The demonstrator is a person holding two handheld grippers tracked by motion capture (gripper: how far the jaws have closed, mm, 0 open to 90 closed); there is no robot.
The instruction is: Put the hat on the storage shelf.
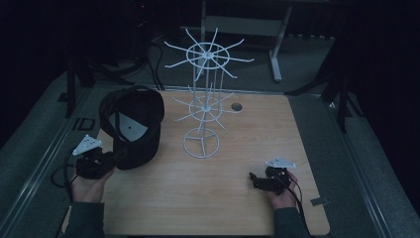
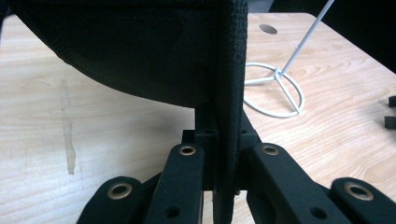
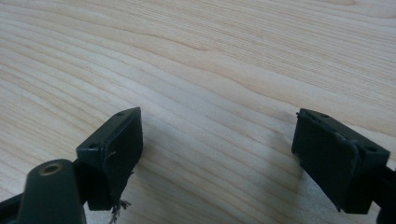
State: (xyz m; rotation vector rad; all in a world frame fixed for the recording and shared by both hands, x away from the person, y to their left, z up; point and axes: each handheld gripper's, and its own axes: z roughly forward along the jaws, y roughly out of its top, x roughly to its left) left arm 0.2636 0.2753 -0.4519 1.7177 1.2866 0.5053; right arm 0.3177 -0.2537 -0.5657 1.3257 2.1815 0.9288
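While the person holds one gripper in each hand at the table, the scene reads so:

Left gripper: the left gripper [image 2: 223,154] has its jaws pressed together on the edge of the black cap [image 1: 132,126]; in the left gripper view a stitched band of the cap [image 2: 231,93] stands upright between them.
Right gripper: the right gripper [image 3: 217,154] has its jaws spread wide, with bare wood between them; it sits low over the near right part of the table [image 1: 233,198], in the person's right hand [image 1: 283,196].
Cap, place: at the left side of the table, near the left edge, lifted by the left gripper [image 1: 99,159]; whether its lower part touches the wood I cannot tell.
Cap, direction: its opening faces up and toward the camera, so the pale inner lining [image 1: 130,128] is seen; its long axis runs from the gripper away toward the far left corner.
Hat stand: a white wire stand [image 1: 204,96] is just to the right of the cap, apart from it, with a ring base [image 2: 275,91] and two wheels of spokes, the upper one wider. Nothing hangs on the spokes.
Open room: the middle and near part of the table is free wood between the two grippers; a small round hole [image 1: 236,106] lies behind the stand.
Edges: the right gripper is well inside the near right corner.
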